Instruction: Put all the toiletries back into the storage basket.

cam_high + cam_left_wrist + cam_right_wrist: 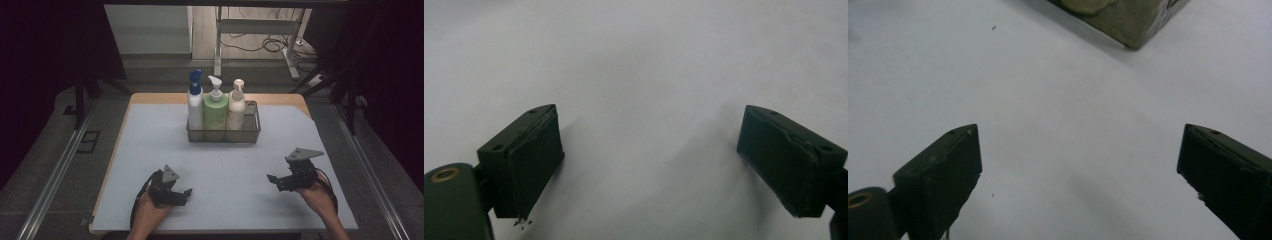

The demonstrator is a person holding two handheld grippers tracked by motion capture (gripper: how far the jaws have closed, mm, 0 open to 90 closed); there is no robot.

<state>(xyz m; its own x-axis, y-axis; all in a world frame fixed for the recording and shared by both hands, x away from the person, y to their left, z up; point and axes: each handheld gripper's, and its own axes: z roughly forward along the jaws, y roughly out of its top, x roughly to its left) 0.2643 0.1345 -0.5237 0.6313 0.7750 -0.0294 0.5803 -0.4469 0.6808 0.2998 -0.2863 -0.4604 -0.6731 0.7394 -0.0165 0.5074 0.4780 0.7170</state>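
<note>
A dark wire mesh basket [252, 131] stands at the back middle of the table. In it stand three pump bottles upright: a white one with a blue pump [195, 102], a green one [215, 110] and a cream one [236, 107]. My left gripper [185, 194] rests low near the front left, held in a hand, open with nothing between its jaws [651, 160]. My right gripper [272, 179] sits near the front right, also open and empty [1078, 165]. A corner of the basket [1128, 22] shows at the top of the right gripper view.
The table has a pale blue-grey mat [150, 150] with a wooden edge [150, 97]. Metal rails [55, 175] run along both sides. A desk frame and cables [270, 42] stand on the floor beyond the table.
</note>
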